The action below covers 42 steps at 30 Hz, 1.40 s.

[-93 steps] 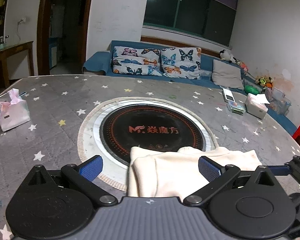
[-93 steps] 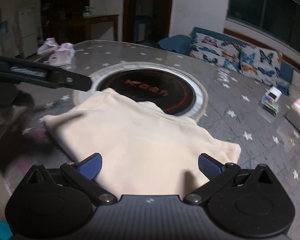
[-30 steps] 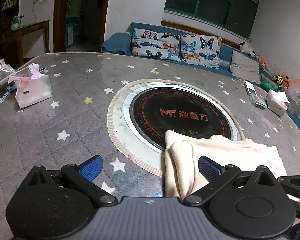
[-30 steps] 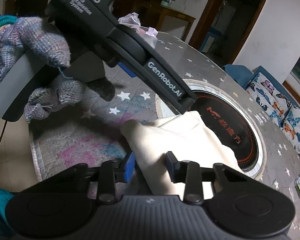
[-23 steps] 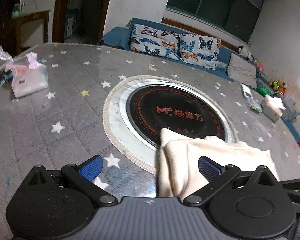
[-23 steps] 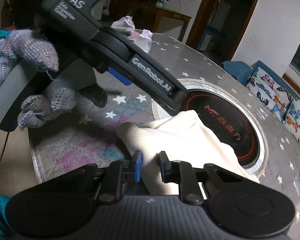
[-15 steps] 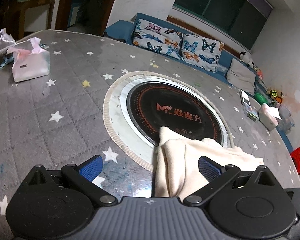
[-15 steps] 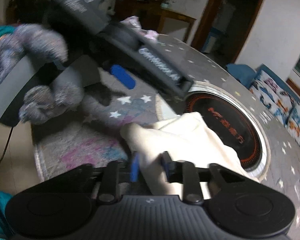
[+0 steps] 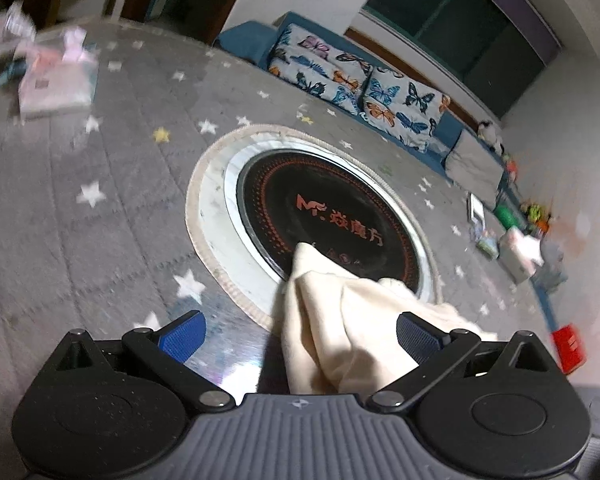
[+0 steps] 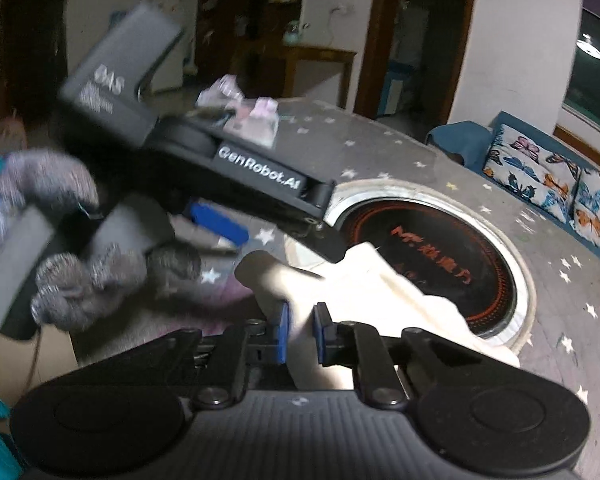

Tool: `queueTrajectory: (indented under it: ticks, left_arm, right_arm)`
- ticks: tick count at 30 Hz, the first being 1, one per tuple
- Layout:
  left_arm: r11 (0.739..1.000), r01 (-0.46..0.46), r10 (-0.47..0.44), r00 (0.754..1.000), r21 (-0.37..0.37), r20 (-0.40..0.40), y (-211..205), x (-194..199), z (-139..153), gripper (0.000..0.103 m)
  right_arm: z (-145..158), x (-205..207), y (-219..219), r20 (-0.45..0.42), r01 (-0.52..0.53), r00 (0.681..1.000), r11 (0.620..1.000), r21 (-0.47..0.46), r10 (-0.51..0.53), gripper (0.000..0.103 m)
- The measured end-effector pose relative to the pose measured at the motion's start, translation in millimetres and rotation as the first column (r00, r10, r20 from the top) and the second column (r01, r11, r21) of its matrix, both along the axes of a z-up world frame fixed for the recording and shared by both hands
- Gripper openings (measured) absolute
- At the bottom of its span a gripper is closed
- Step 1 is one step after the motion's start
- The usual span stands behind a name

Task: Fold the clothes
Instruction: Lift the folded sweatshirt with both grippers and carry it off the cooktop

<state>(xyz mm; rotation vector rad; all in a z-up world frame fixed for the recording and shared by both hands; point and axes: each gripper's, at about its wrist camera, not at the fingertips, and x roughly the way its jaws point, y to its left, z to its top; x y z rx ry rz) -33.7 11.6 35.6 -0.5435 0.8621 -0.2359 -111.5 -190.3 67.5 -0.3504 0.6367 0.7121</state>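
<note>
The cream cloth [image 10: 384,296] lay bunched in the lower middle of the right wrist frame, partly on the grey star-print desk [image 10: 400,152] and partly over the edge of the round black cooker plate [image 10: 440,248] set into it. The right tool [image 10: 301,330] was pinched on a fold of the cloth, its two blue pads [image 10: 282,332] close together with cream fabric squeezed between them.

In the left wrist frame the same cloth [image 9: 340,320] rose in a peak at the lower middle, its tip over the rim of the black plate [image 9: 332,216]. The left tool [image 9: 300,336] was spread wide, with one blue pad at the lower left and one at the lower right, and the cloth sat in the gap between them without being gripped.

In the right wrist frame, the other tool [image 10: 228,184] crossed the upper left as a long dark bar, held by a hand in a grey knitted glove [image 10: 80,264]. It blocked much of the desk behind it.

A pink and white packet [image 9: 56,84] lay at the upper left of the left wrist frame, blurred. Butterfly cushions [image 9: 356,84] sat on a blue sofa [image 9: 252,36] at the upper middle. Small boxes [image 9: 516,252] and a red thing [image 9: 566,346] were at the right edge.
</note>
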Motion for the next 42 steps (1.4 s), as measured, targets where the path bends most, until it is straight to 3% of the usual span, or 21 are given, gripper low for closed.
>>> queueTrajectory:
  ticks: [2, 7, 10, 12, 15, 19, 22, 26, 28, 30, 31, 37, 40, 41, 42]
  left_arm:
    - [0.998, -0.011, 0.009, 0.999, -0.068, -0.031, 1, 3, -3, 0.100]
    - [0.973, -0.030, 0.004, 0.994, -0.231, -0.111, 1, 11, -19, 0.082]
    - [0.958, -0.036, -0.003, 0.991, -0.283, -0.136, -1, 15, -26, 0.059]
    - [0.957, -0.026, -0.016, 0.990, -0.287, -0.143, -3, 16, -29, 0.031]
    - [0.964, -0.021, -0.017, 0.990, -0.265, -0.142, -4, 17, -31, 0.019]
    - [0.977, 0.005, -0.030, 0.993, -0.213, -0.112, -7, 15, -28, 0.018]
    - [0.986, 0.027, -0.042, 0.996, -0.167, -0.083, -12, 13, -24, 0.018]
    - [0.993, 0.054, -0.059, 0.997, -0.104, -0.051, -20, 11, -19, 0.018]
    - [0.995, 0.064, -0.067, 0.997, -0.074, -0.039, -23, 11, -17, 0.018]
    - [0.996, 0.070, -0.072, 0.997, -0.054, -0.034, -26, 11, -15, 0.018]
    - [0.996, 0.073, -0.074, 0.997, -0.045, -0.031, -27, 11, -15, 0.018]
    - [0.996, 0.087, -0.087, 0.996, -0.002, -0.025, -30, 10, -13, 0.018]
    - [0.995, 0.096, -0.096, 0.995, 0.026, -0.014, -34, 10, -11, 0.018]
    - [0.994, 0.100, -0.099, 0.995, 0.035, -0.011, -35, 10, -10, 0.018]
    - [0.993, 0.105, -0.105, 0.994, 0.047, -0.003, -37, 10, -8, 0.018]
  right_arm:
    - [4, -1, -6, -0.007, 0.011, 1.000, 1.000, 0.028, -0.011, 0.012]
    - [4, -8, -17, -0.008, 0.002, 1.000, 0.999, 0.050, -0.002, 0.012]
    - [3, -11, -19, -0.018, -0.005, 1.000, 0.998, 0.058, 0.006, 0.012]
    - [1, -11, -20, -0.024, -0.012, 1.000, 0.998, 0.063, 0.013, 0.013]
    - [2, -11, -27, -0.039, 0.001, 0.999, 0.997, 0.081, 0.002, 0.017]
    - [7, -6, -56, -0.043, 0.088, 0.996, 0.991, 0.099, -0.084, 0.018]
    - [6, 5, -88, -0.044, 0.220, 0.975, 0.972, 0.082, -0.217, 0.021]
    - [-2, 21, -135, -0.063, 0.400, 0.916, 0.915, 0.060, -0.397, 0.037]
    - [-9, 28, -156, -0.101, 0.461, 0.886, 0.884, 0.074, -0.453, 0.037]
    - [-16, 35, -176, -0.139, 0.518, 0.852, 0.851, 0.085, -0.505, 0.049]
    - [-19, 37, -181, -0.152, 0.535, 0.841, 0.840, 0.090, -0.519, 0.049]
    - [-41, 48, -203, -0.266, 0.603, 0.787, 0.785, 0.140, -0.557, 0.049]
    - [-47, 51, -201, -0.270, 0.607, 0.786, 0.778, 0.163, -0.556, 0.048]
    - [-48, 52, -199, -0.271, 0.606, 0.787, 0.777, 0.173, -0.554, 0.043]
    - [-49, 53, -198, -0.278, 0.601, 0.791, 0.778, 0.184, -0.545, 0.031]
